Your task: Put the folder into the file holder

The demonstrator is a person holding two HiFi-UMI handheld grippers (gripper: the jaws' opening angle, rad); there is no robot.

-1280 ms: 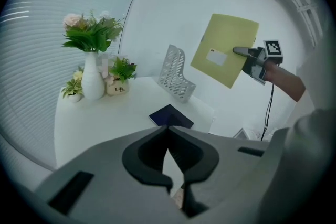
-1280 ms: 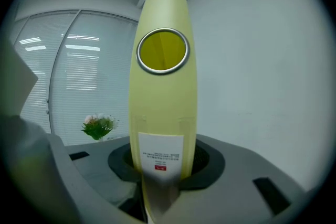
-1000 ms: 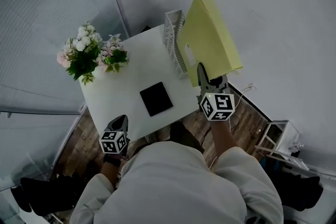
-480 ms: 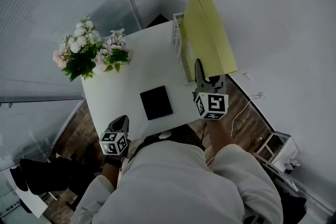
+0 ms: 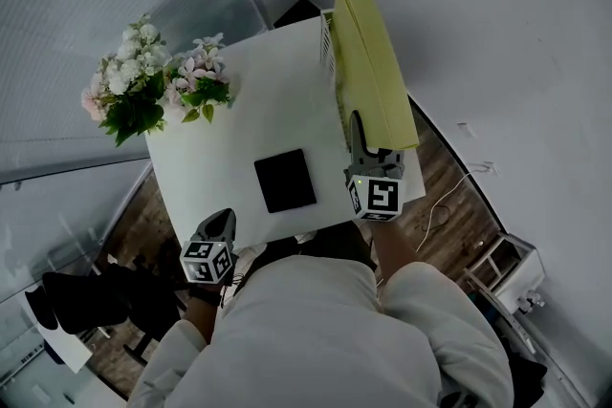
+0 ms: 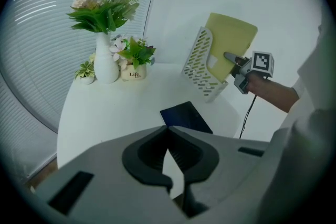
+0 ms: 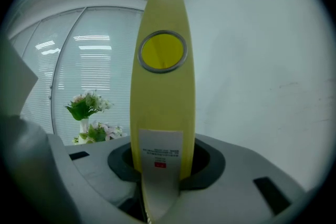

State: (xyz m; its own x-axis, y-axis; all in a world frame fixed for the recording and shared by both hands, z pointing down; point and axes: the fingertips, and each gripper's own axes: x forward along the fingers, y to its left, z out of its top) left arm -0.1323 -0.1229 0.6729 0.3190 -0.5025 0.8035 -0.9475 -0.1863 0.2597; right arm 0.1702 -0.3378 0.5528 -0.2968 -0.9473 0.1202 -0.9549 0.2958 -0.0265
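A yellow folder [image 5: 371, 72] stands on edge over the table's right side, and my right gripper [image 5: 355, 131] is shut on its lower spine. The right gripper view has the spine [image 7: 163, 86] rising straight up between the jaws, with a round finger hole [image 7: 162, 51] and a white label [image 7: 160, 150]. The white perforated file holder [image 5: 327, 48] stands just left of the folder, mostly hidden by it; in the left gripper view the holder [image 6: 201, 63] leans against the folder [image 6: 233, 42]. My left gripper [image 5: 222, 221] hangs shut and empty at the table's near edge.
A black flat pad [image 5: 285, 180] lies on the white table [image 5: 249, 100] near its front edge. Two flower arrangements [image 5: 129, 96] [image 5: 201, 83] stand at the far left. A cable [image 5: 445, 205] trails on the wooden floor to the right of the table.
The right gripper has carried the folder left and inward, from beside the table to right against the file holder, and turned it more edge-on. The left gripper has stayed put.
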